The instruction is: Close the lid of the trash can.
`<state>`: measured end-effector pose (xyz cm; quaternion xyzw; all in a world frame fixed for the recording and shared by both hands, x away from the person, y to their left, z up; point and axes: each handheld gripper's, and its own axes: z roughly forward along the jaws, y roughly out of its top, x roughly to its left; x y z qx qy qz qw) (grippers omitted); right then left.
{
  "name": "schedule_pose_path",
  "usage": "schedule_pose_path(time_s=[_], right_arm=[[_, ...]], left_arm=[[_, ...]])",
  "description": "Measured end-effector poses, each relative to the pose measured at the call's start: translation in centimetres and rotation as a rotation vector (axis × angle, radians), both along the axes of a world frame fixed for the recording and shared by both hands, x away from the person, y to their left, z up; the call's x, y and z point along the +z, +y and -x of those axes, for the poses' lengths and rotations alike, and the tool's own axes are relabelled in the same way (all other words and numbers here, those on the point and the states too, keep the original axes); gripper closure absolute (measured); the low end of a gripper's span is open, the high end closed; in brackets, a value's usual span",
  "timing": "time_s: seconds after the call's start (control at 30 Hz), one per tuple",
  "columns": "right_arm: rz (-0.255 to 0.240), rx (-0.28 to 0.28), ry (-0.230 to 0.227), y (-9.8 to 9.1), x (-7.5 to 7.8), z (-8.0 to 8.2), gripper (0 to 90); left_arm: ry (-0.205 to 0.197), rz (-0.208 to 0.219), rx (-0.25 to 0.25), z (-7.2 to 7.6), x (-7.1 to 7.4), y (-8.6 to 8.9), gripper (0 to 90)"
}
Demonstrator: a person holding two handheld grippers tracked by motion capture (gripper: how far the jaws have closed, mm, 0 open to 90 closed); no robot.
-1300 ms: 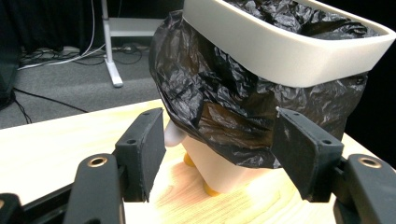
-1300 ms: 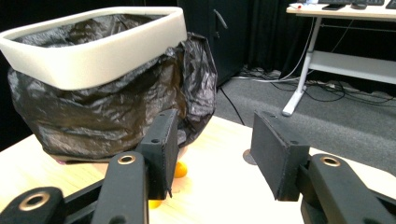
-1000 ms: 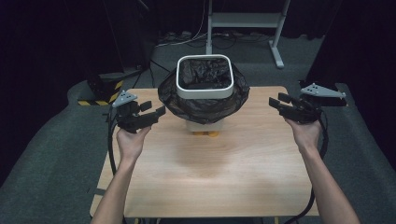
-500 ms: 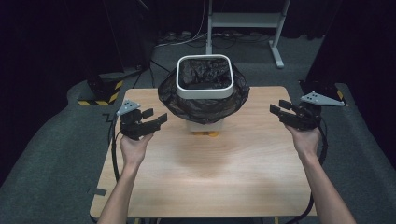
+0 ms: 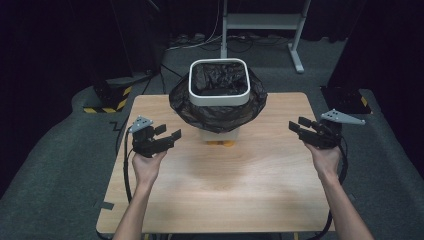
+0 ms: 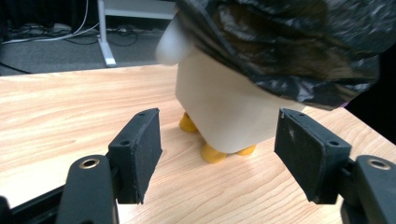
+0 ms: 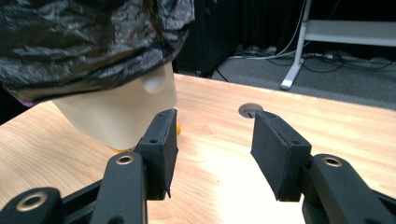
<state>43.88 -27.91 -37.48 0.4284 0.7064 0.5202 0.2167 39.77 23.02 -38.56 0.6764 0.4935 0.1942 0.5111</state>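
- Holding a gripper in each hand, you have the bin (image 5: 219,90) between them at the far middle of the table (image 5: 220,200).
- Your left gripper (image 5: 164,137) hangs over the left side of the table, near the bin and apart from it; its jaws are spread wide with nothing between them, and they have just been opening a little further.
- Your right gripper (image 5: 301,127) hangs over the right edge of the table, well apart from the bin; its jaws stand apart and hold nothing.
- The bin is white with a black bag (image 5: 215,111) lining it; the bag's edge is folded out over the rim and droops around the upper walls.
- In your left gripper view the bin's pale wall (image 6: 224,116) rises beyond the jaws, resting on small yellow feet (image 6: 214,154) on the wood.
- In your right gripper view the bin sits to the left beyond the jaws, and a round cable hole (image 7: 250,110) shows in the tabletop farther off.
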Motion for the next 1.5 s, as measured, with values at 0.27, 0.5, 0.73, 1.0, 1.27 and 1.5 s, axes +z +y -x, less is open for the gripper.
schedule_pose_path(time_s=[0.27, 0.5, 0.73, 1.0, 1.27, 1.5], right_arm=[[-0.006, -0.013, 0.015, 0.1, -1.8, -0.1, 49.9], [-0.012, -0.022, 0.023, 0.2, -3.2, 0.0, 49.9], [-0.009, -0.023, 0.029, 0.5, -4.1, 0.1, 49.9], [0.004, -0.029, 0.047, 1.1, -5.5, 0.0, 49.9], [0.011, -0.039, 0.072, 1.4, -7.2, -0.3, 49.9], [0.033, -0.052, 0.087, 1.8, -8.4, -0.6, 49.9]], left_arm=[[0.01, -0.011, 0.008, 0.1, -1.5, 0.3, 30.9], [0.017, -0.016, -0.001, 0.6, -2.7, 0.2, 30.6], [0.038, -0.022, 0.001, 0.5, -3.9, 0.0, 30.4], [0.072, -0.038, 0.008, 0.4, -6.0, 0.2, 30.3], [0.102, -0.066, 0.03, 0.2, -7.8, 0.3, 29.9], [0.123, -0.088, 0.052, -0.1, -9.0, 0.3, 30.1]])
